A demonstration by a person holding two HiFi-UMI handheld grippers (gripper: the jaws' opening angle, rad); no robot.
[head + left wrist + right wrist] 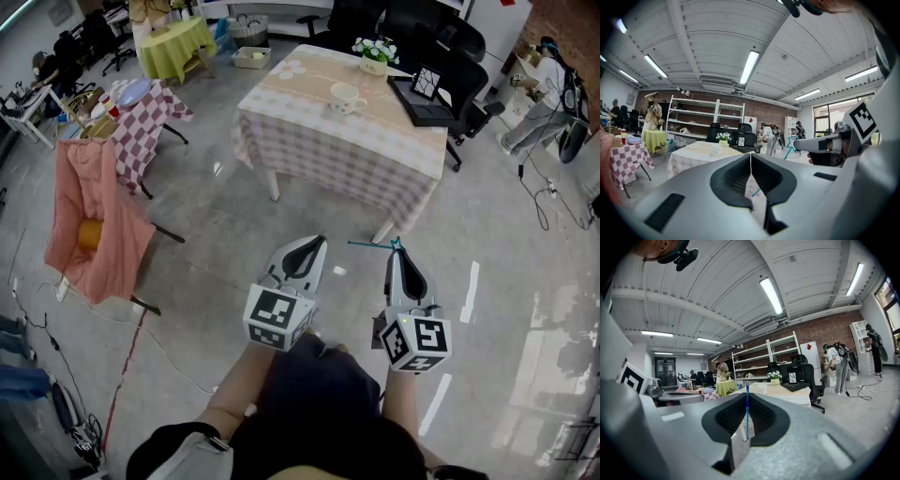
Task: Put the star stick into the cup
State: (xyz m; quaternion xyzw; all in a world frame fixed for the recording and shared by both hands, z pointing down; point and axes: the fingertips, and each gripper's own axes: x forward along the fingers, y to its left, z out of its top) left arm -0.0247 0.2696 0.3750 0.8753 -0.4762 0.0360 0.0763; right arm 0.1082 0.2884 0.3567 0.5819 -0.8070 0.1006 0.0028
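Observation:
The star stick (371, 246) is a thin teal rod with a small star at one end, lying crosswise at the tip of my right gripper (397, 253), which is shut on it. In the right gripper view the stick (746, 414) stands upright between the closed jaws. In the left gripper view its star (791, 142) shows beside the right gripper (820, 144). My left gripper (312, 246) is shut and holds nothing. The white cup (345, 97) stands on the table (309, 141) well ahead of both grippers, and it is also seen small as the cup (762, 389) and the cup (716, 150).
On the checked-cloth table also stand a flower pot (374, 57) and a black tray (422, 101). Black office chairs (469, 84) are behind it. A pink cloth over a chair (89, 220) and a small checked table (141, 117) are at left. Cables (548, 202) lie at right.

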